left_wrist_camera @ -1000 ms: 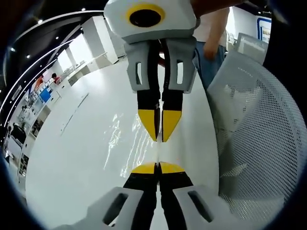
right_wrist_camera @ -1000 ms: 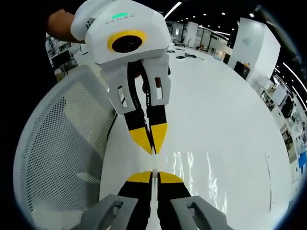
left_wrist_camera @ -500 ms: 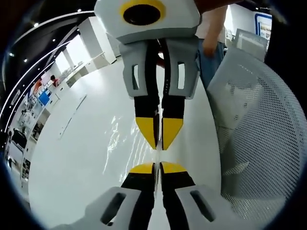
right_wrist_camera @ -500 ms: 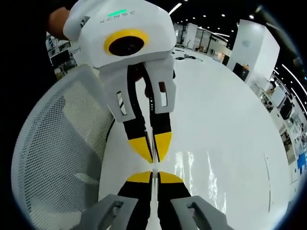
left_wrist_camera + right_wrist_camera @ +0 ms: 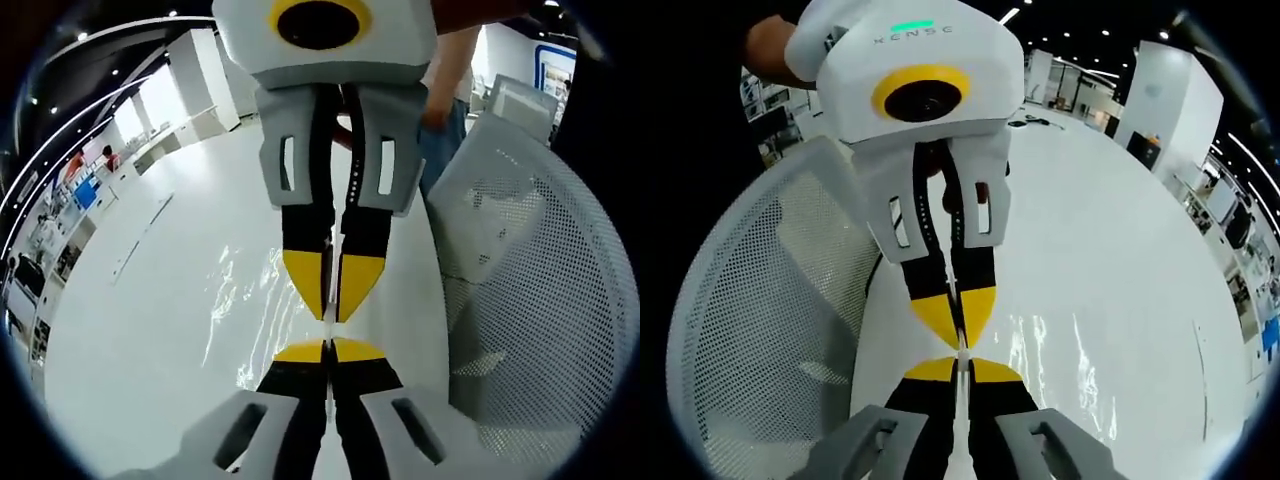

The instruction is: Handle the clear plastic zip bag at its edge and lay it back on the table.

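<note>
The clear plastic zip bag (image 5: pixel 250 300) shows as wavy glints over the white table (image 5: pixel 130 330). Its thin edge runs between the two grippers, which face each other tip to tip. In the left gripper view my left gripper (image 5: pixel 327 352) rises from the bottom, shut on that edge, and the right gripper (image 5: pixel 330 300) hangs down from the top, also shut. In the right gripper view my right gripper (image 5: pixel 958 368) pinches the edge, with the left gripper (image 5: pixel 958 335) just beyond it and the bag's (image 5: pixel 1060 360) glints to the right.
A white mesh chair back (image 5: pixel 540 300) stands close beside the table edge, also seen as the chair back (image 5: pixel 760 320) on the left. A person (image 5: pixel 445 90) stands behind the table. Desks and screens line the far room.
The two grippers have drawn closer together along the bag's edge, so the gap between their tips has narrowed. Both stay shut.
</note>
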Motion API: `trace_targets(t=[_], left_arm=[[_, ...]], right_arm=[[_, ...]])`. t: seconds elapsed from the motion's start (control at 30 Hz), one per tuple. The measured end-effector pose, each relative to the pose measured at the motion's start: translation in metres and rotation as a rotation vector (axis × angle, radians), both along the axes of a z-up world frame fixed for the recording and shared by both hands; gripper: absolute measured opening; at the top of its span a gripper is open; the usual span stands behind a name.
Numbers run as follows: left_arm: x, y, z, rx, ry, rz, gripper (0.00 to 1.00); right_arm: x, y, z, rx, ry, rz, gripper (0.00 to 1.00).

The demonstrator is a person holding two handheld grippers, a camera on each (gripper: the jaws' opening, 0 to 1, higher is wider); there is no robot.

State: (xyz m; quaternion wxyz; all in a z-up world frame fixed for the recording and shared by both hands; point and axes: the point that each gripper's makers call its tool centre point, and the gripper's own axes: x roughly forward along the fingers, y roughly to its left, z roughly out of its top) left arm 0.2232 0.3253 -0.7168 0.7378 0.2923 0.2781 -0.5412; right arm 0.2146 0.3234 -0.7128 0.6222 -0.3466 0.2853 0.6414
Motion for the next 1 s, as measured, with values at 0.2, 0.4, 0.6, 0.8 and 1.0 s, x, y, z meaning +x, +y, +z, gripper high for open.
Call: trace_targets(t=[0.2, 0.4, 0.6, 0.8, 1.0], left_arm=[[0.001, 0.002, 0.0, -0.002, 0.007, 0.003, 0.0], [-0.001, 0.003, -0.002, 0.007, 0.006, -0.008, 0.0], [-0.001, 0.003, -0.004, 0.014, 0.003, -0.013, 0.0], [-0.001, 0.003, -0.006, 0.035, -0.025, -0.037, 0.0], [-0.004, -0.003, -0.006, 0.036, -0.012, -0.042, 0.0]], right_arm=[[0.001, -0.011, -0.002, -0.013, 0.004, -0.01, 0.0], [-0.002, -0.022, -0.006, -0.04, 0.001, -0.005, 0.0], [-0.003, -0.022, -0.008, -0.052, -0.003, -0.006, 0.0], [-0.002, -0.021, -0.009, -0.06, -0.014, -0.006, 0.0], [-0.005, -0.018, -0.008, -0.053, -0.016, -0.003, 0.0]])
